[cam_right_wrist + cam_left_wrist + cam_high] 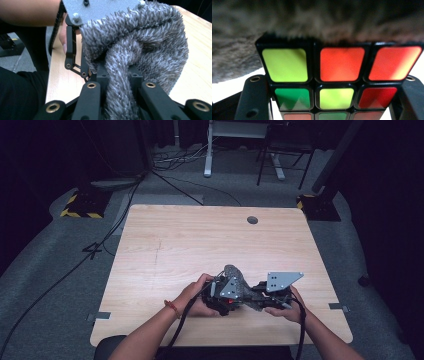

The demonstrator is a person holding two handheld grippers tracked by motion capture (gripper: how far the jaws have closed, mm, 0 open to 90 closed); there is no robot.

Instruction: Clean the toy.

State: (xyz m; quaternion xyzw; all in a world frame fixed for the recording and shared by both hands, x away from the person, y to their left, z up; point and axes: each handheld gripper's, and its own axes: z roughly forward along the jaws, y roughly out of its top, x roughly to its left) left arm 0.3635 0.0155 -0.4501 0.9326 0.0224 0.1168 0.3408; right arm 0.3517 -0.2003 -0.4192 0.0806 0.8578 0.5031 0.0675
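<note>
Dim surroundings, blurred left close-up

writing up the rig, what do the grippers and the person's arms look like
Both grippers, left and right, are black, each topped by a grey three-cornered plate with small screws. A black cable trails from each. The jaws are black linked bars with brass-coloured rivets. Forearms are bare of sleeves; a red band circles the left wrist.

A dim lab or studio — grey carpet (45,270), cables (115,220) trailing at upper left, hazard-striped stand bases (80,207), one bare wooden table (200,240) centre frame.
</note>
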